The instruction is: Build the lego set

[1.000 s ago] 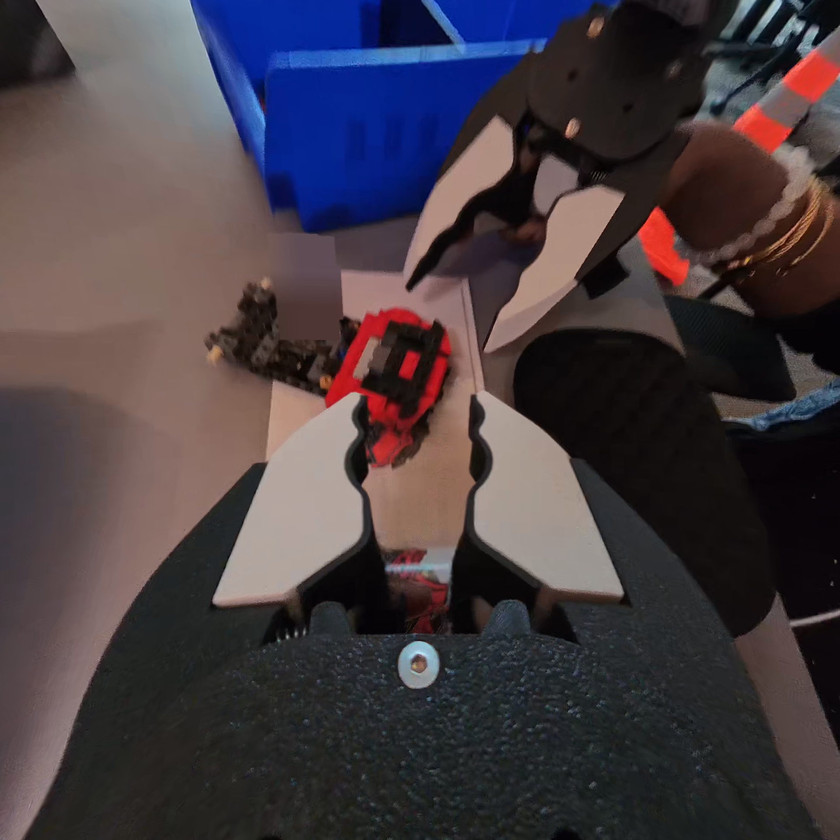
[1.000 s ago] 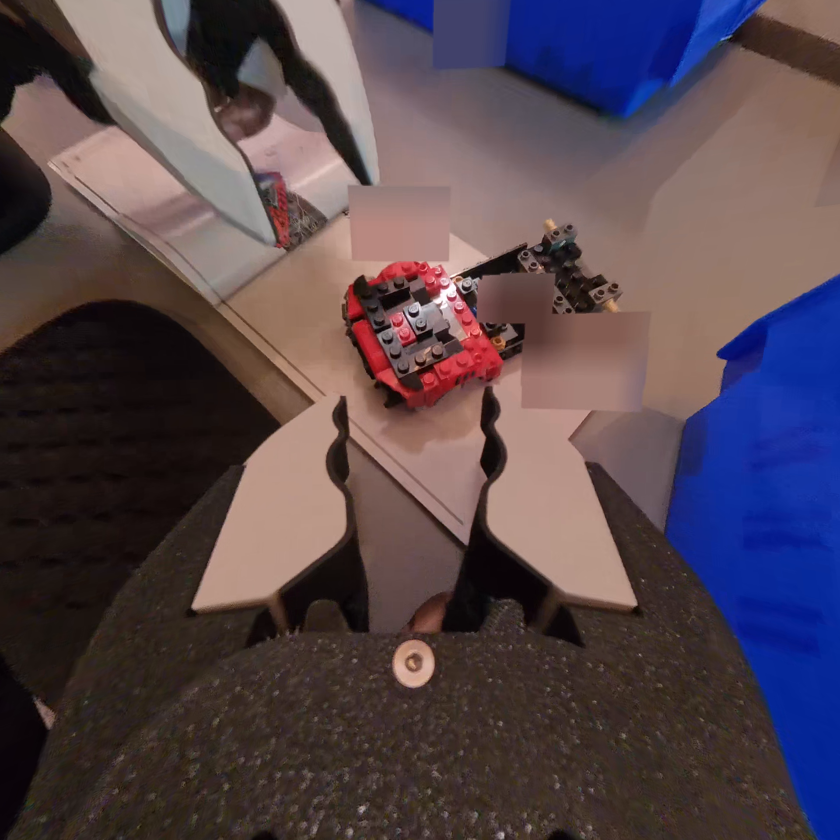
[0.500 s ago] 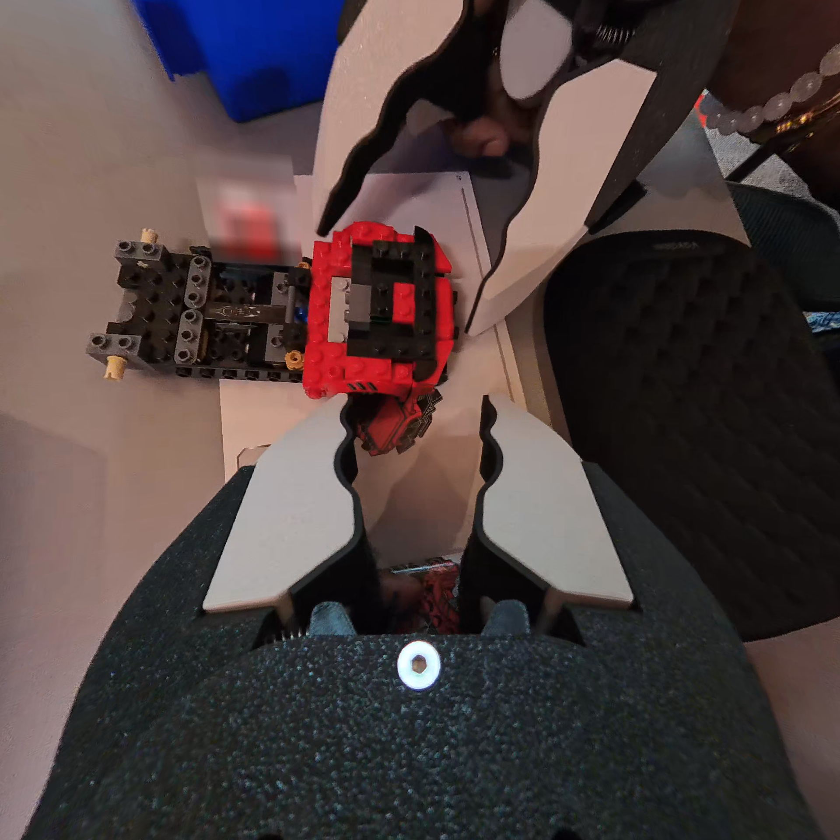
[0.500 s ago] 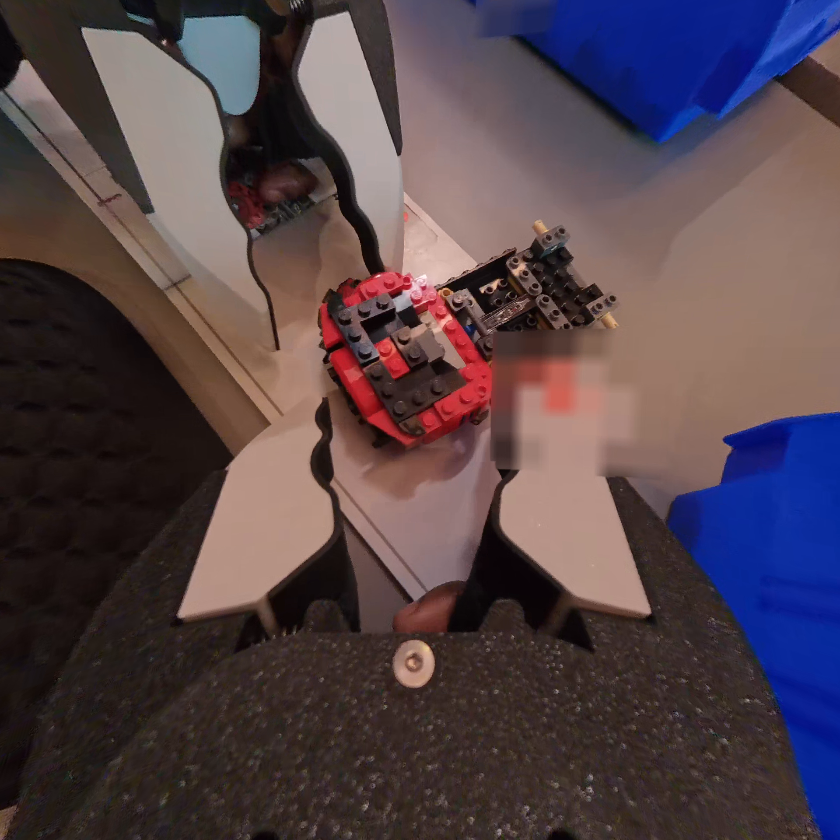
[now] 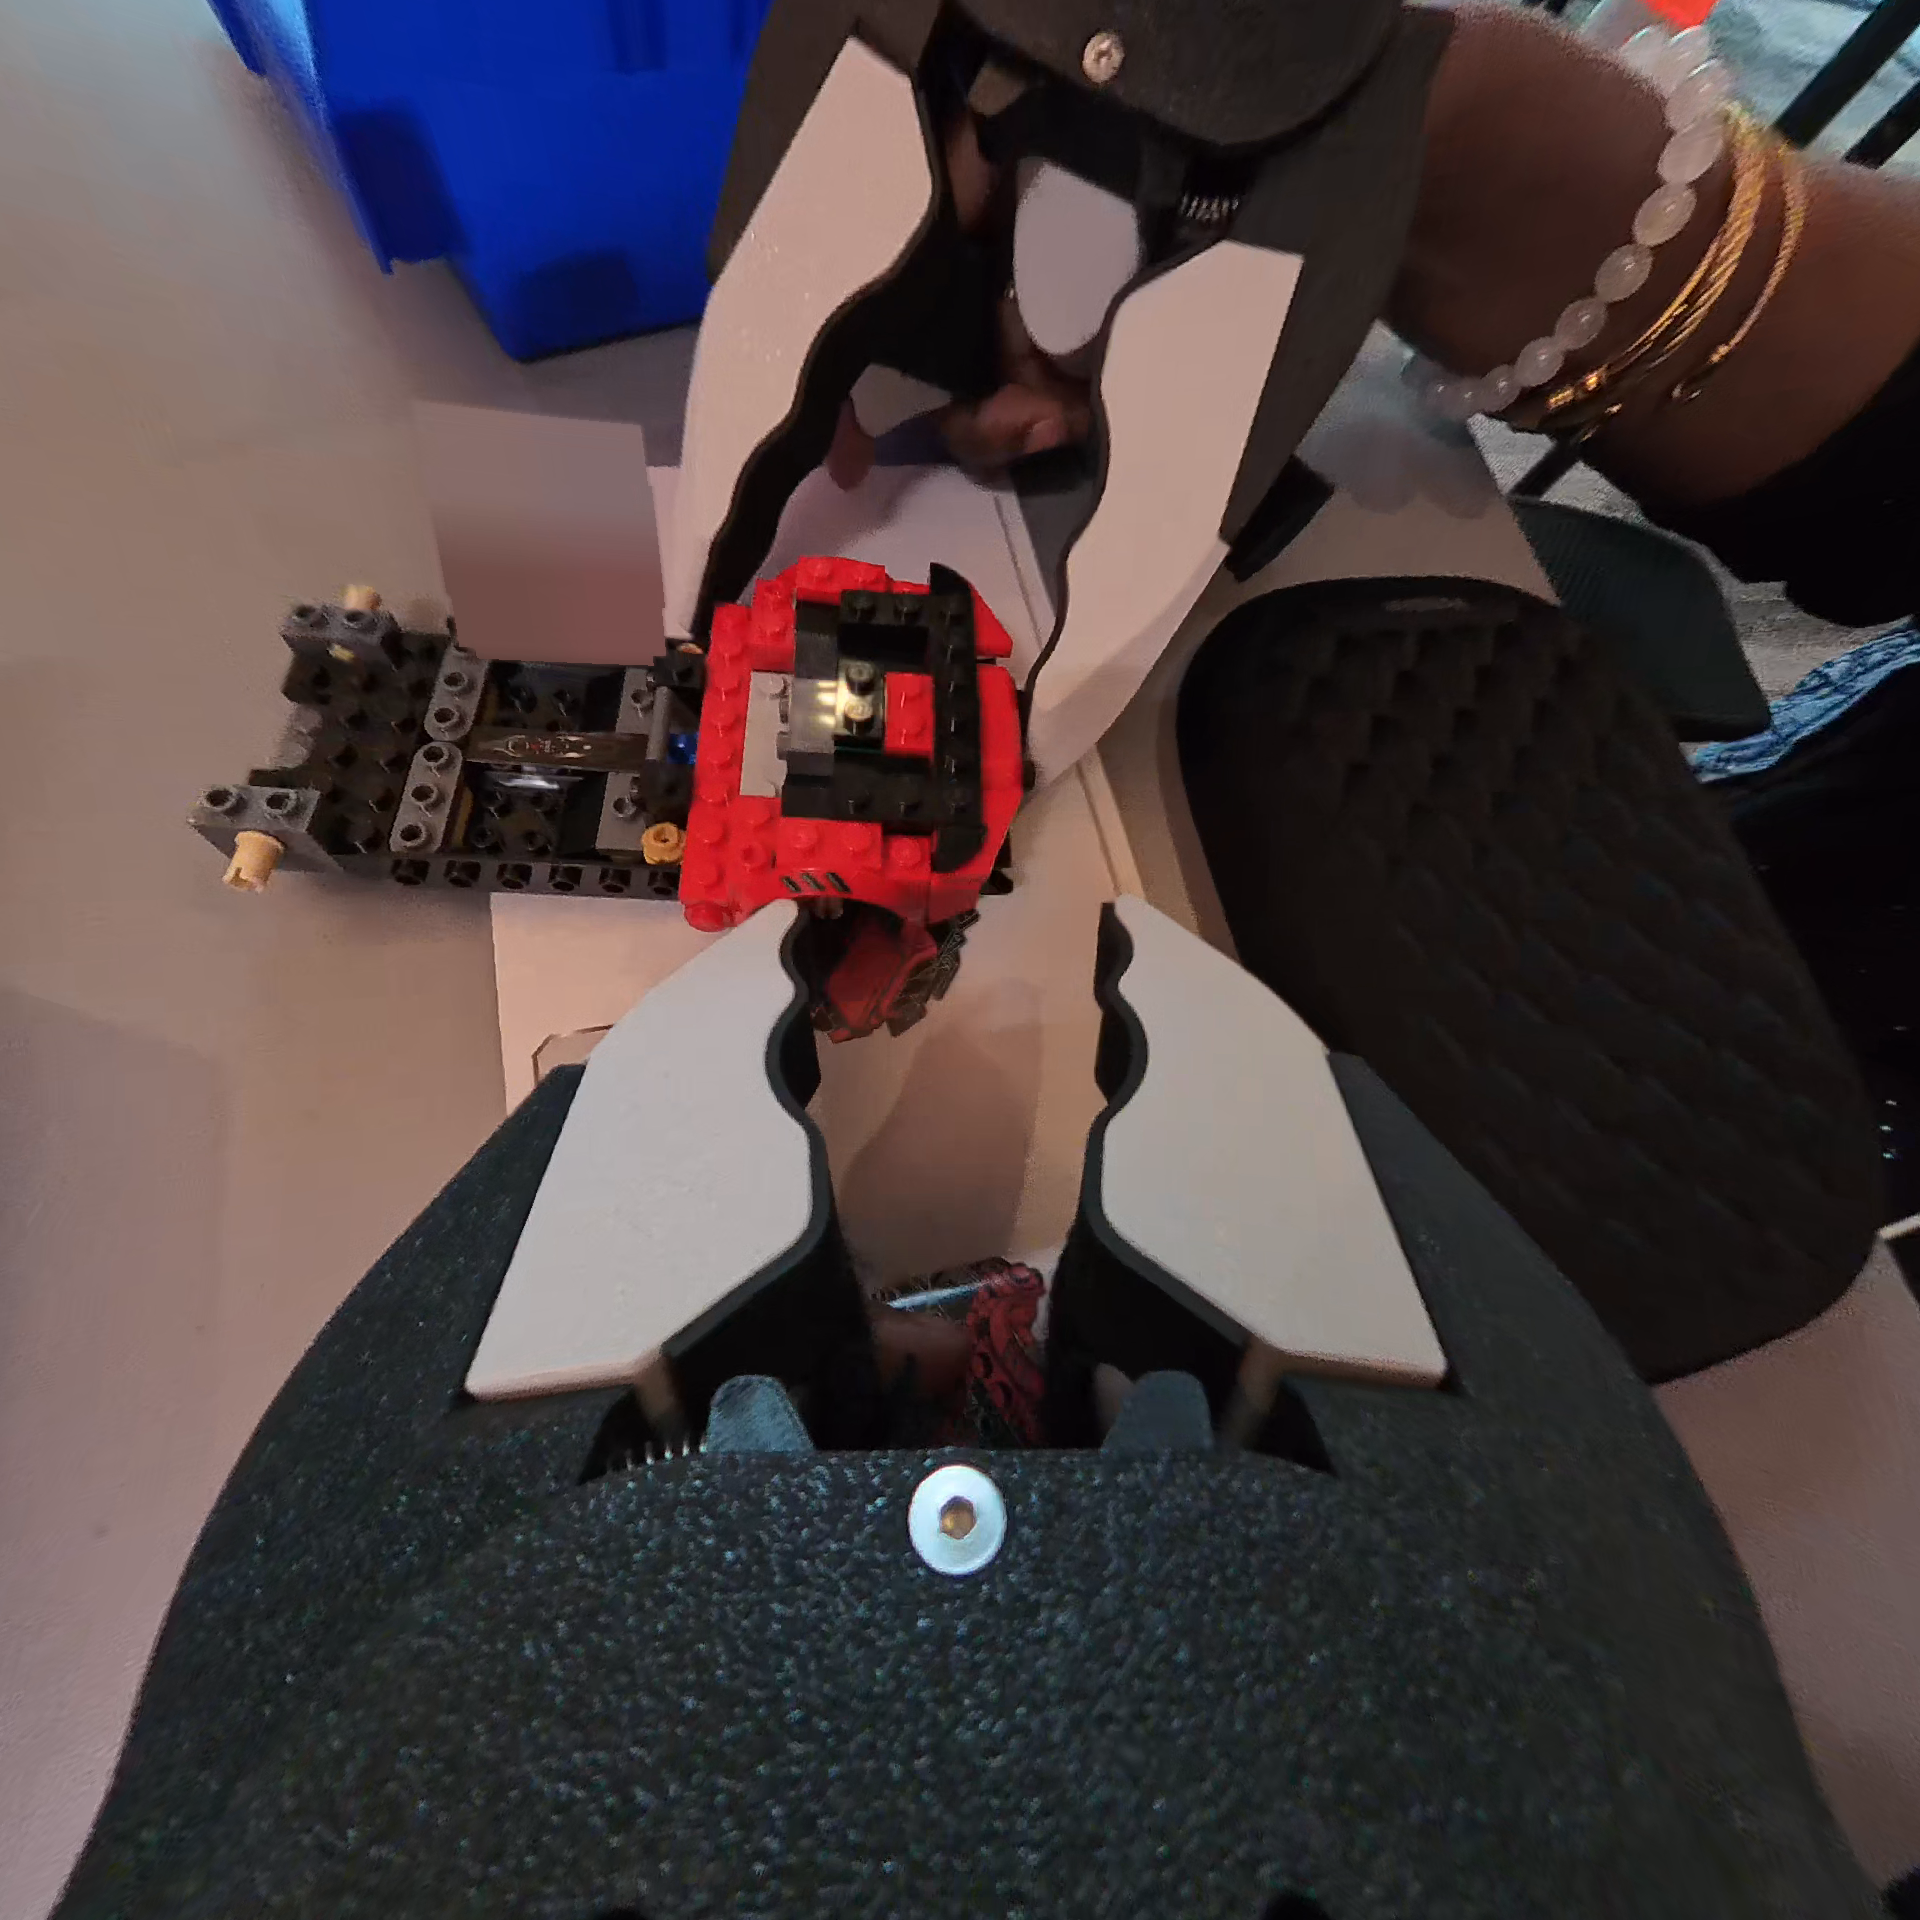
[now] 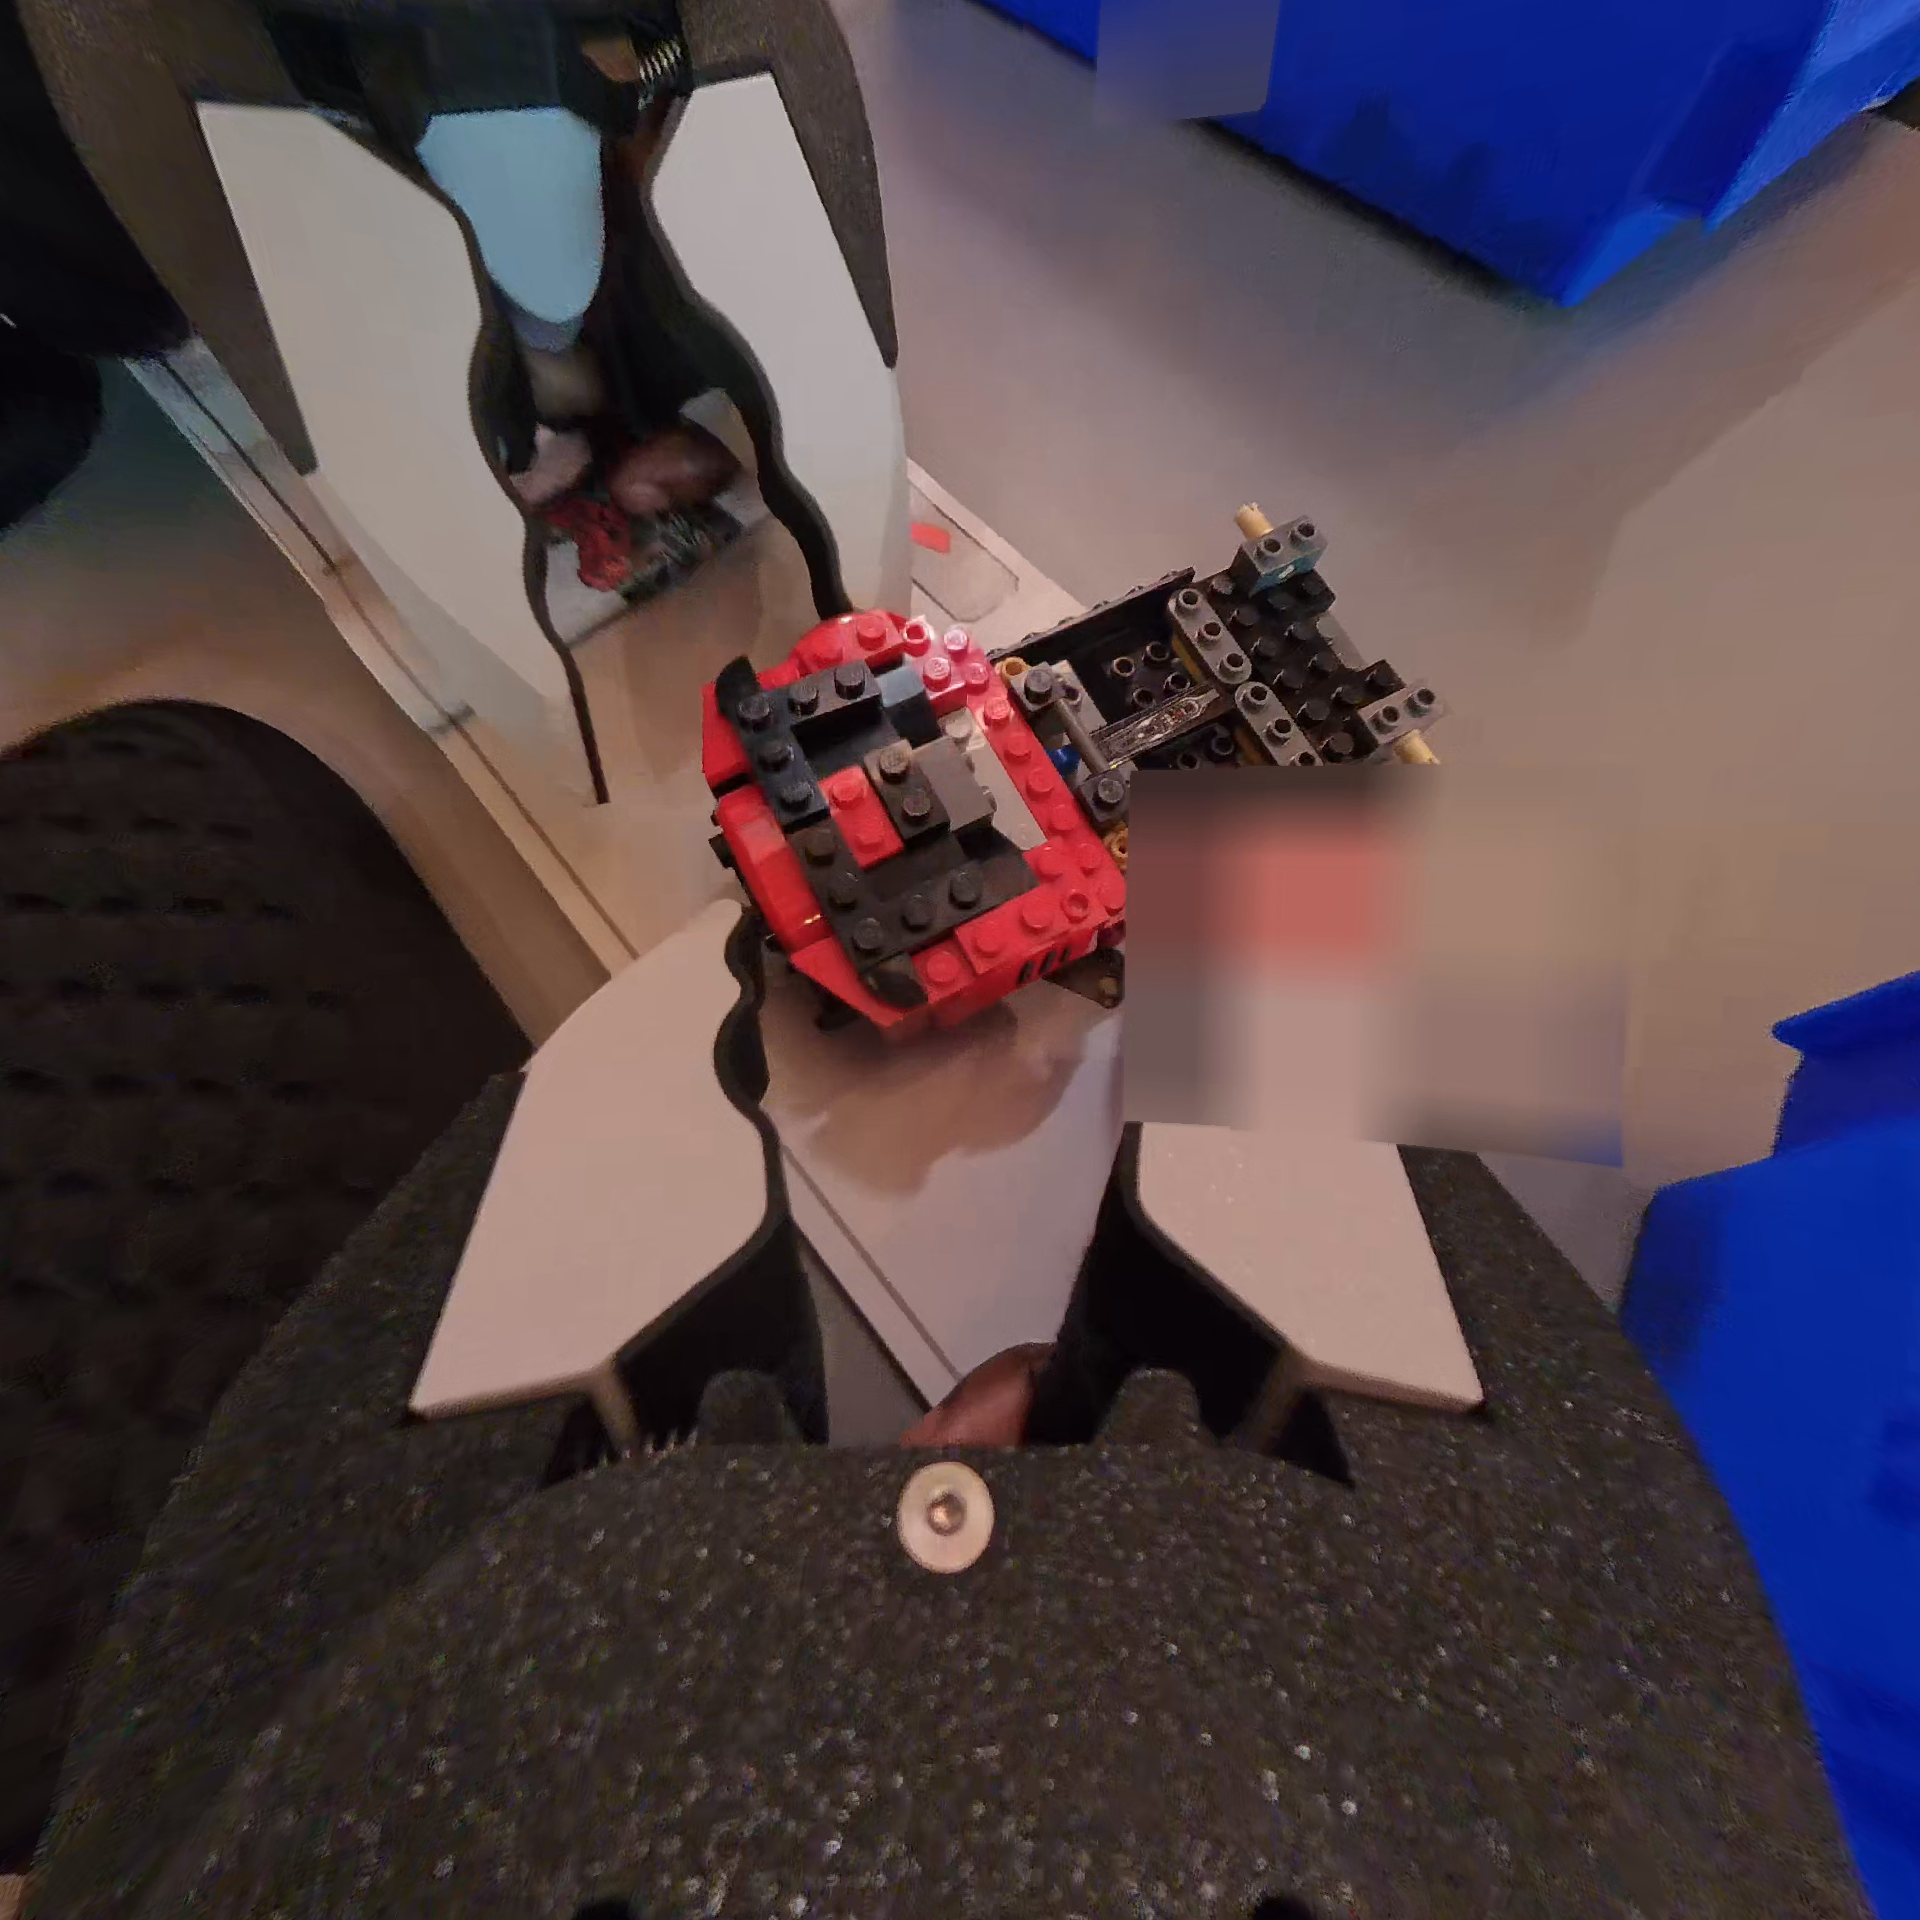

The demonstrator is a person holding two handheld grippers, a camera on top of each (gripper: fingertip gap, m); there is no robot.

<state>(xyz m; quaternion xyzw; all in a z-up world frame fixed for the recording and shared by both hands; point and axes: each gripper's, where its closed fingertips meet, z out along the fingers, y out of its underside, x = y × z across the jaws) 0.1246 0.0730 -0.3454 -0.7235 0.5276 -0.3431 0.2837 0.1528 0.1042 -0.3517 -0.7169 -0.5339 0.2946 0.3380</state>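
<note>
A partly built lego car lies on a white instruction sheet (image 5: 935,1122). Its red and black body (image 5: 852,738) joins a black and grey chassis (image 5: 468,748) that points left. It also shows in the right wrist view (image 6: 904,821). My left gripper (image 5: 945,935) is open and empty, its left fingertip at the body's near edge. My right gripper (image 5: 873,675) comes from the far side, open, with its fingers either side of the red body. In its own view the right gripper (image 6: 935,1039) is open; a blurred patch hides its right fingertip. The left gripper (image 6: 717,707) shows opposite.
Blue bins stand behind the model (image 5: 540,156) and show in the right wrist view (image 6: 1558,135) and beside that gripper (image 6: 1787,1351). A black textured pad (image 5: 1507,935) lies right of the sheet. A person's wrist with bracelets (image 5: 1662,260) holds the right gripper.
Both grippers have closed in on the lego car from opposite sides. The right gripper's fingers have come down around the red body. The car has not moved.
</note>
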